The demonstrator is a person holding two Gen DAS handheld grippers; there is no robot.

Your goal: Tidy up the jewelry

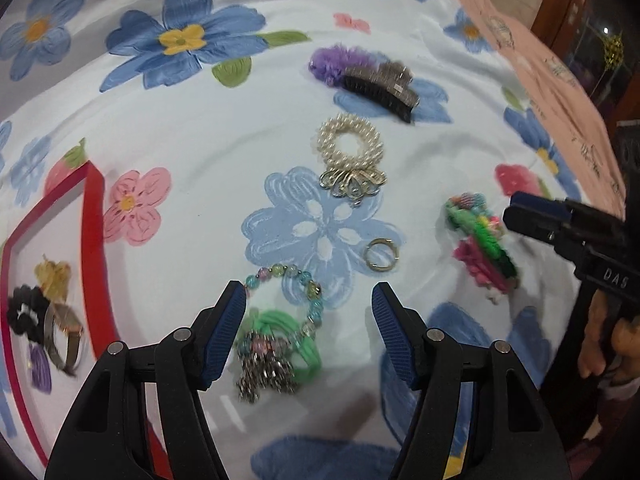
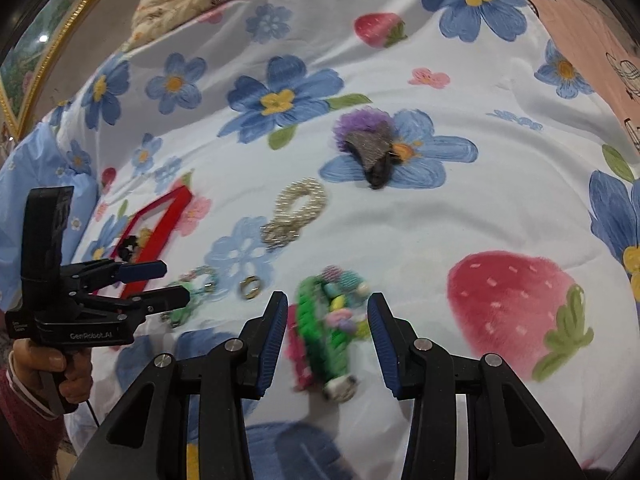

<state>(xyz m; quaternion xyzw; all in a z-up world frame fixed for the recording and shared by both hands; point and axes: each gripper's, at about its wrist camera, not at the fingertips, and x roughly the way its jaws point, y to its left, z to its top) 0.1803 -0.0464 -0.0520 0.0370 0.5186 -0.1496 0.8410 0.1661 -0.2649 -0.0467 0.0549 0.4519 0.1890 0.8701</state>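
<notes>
Both grippers spread: left gripper (image 1: 309,312) straddles beaded bracelet (image 1: 288,280) tangled with green hair tie (image 1: 280,332) beside red tray (image 1: 94,240); closing risks lifting both, or snagging the bedsheet (image 1: 200,140).

White sheet (image 1: 208,152) printed with blue flowers and red strawberries; red-rimmed tray (image 1: 94,216); pearl-white scrunchie (image 1: 351,142); green band (image 1: 280,326); black comb (image 1: 378,94) with purple fluff; blue-padded tongs (image 1: 308,300).

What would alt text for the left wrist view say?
The open left gripper hovers over a pastel glass-bead bracelet and green hair ties on a flower-print sheet. A red-rimmed tray with some pieces sits left.
</notes>
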